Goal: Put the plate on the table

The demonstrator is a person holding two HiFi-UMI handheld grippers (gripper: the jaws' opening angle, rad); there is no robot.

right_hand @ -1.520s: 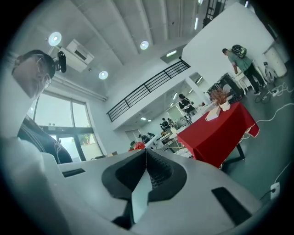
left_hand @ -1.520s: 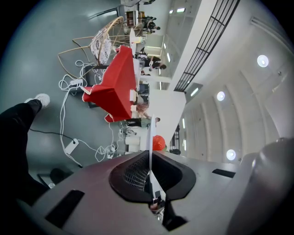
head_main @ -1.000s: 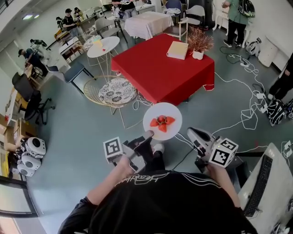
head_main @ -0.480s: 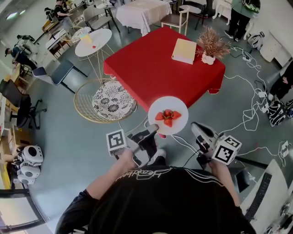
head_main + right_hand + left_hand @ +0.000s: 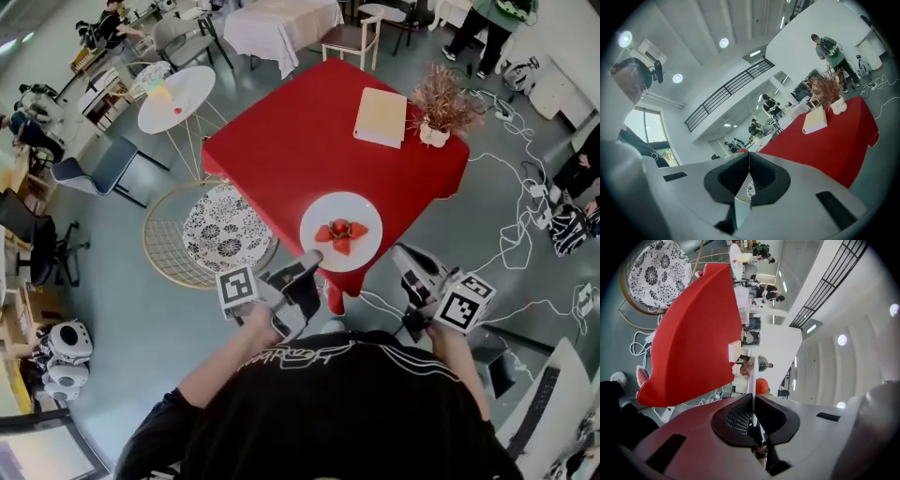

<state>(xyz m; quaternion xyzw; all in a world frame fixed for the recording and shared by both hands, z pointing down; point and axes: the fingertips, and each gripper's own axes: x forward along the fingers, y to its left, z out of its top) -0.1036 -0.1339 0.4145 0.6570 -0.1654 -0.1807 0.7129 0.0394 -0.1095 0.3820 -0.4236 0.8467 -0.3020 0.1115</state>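
Observation:
A white plate (image 5: pixel 340 246) with cut strawberries (image 5: pixel 339 232) hangs over the near edge of the red table (image 5: pixel 300 141). My left gripper (image 5: pixel 312 266) is shut on the plate's near-left rim. In the left gripper view the plate (image 5: pixel 752 401) shows edge-on as a thin white line between the closed jaws of that gripper (image 5: pixel 753 417), with a strawberry (image 5: pixel 761 386) behind it. My right gripper (image 5: pixel 405 255) hangs to the right of the plate, apart from it; in its own view the gripper (image 5: pixel 749 161) is shut with nothing held.
On the table's far side lie a cream book (image 5: pixel 382 116) and a dried plant in a white pot (image 5: pixel 441 103). A wire chair with a patterned cushion (image 5: pixel 220 230) stands left of the table. Cables (image 5: pixel 525 216) run over the floor at the right. A round white table (image 5: pixel 176 98) is further left.
The view has closed in on the red table. The plate, still in the left gripper, has gone from over the floor to over the table's near edge. The right gripper stayed alongside.

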